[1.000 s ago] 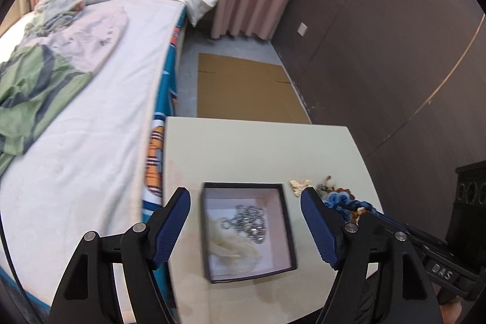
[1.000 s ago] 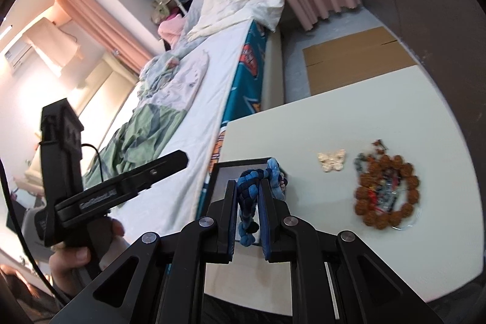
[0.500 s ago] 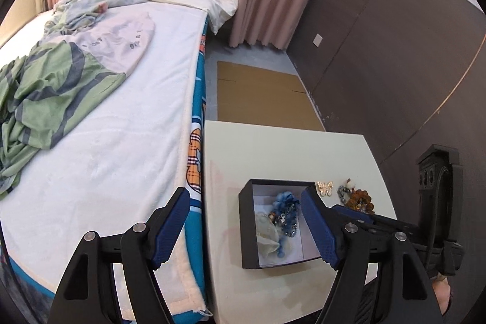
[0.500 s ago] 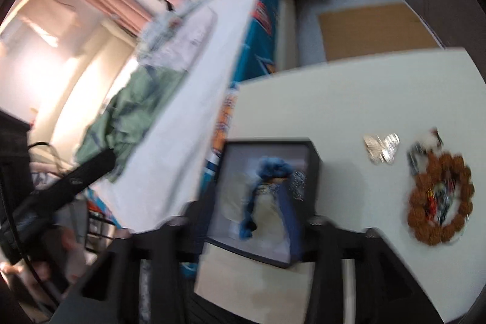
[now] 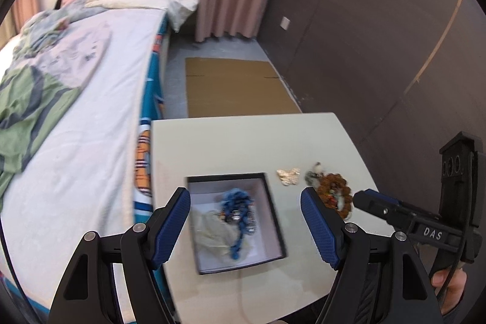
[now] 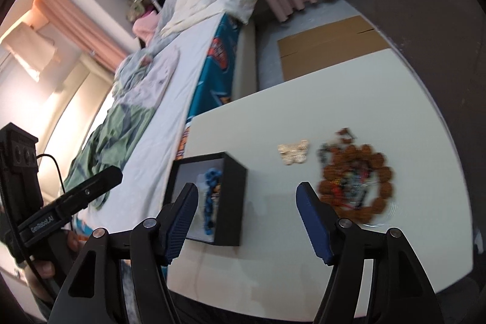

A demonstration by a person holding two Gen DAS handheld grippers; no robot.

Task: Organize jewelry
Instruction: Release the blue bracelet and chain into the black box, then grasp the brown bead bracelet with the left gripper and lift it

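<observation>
A black jewelry box [image 5: 275, 220] with a white inside stands on the pale table [image 5: 243, 141]. In it lie a blue beaded strand [image 5: 235, 204], a silver bead piece and a whitish piece. The box also shows in the right wrist view [image 6: 231, 190]. A gold butterfly brooch [image 5: 288, 175] [image 6: 294, 151] and a brown bead bracelet [image 5: 334, 190] [image 6: 357, 172] lie on the table right of the box. My left gripper [image 5: 246, 220] is open and empty above the box. My right gripper [image 6: 247, 213] is open and empty, above the table between box and bracelet.
A bed [image 5: 76, 99] with crumpled clothes runs along the table's left edge. A flat cardboard sheet [image 5: 237, 87] lies on the floor beyond the table. A dark wall [image 5: 364, 35] stands to the right. The bracelet rests on a clear dish [image 6: 382, 213].
My right gripper, shut on the blue strand a second ago, has opened; the strand now lies in the box. The right gripper has drawn back to the right.
</observation>
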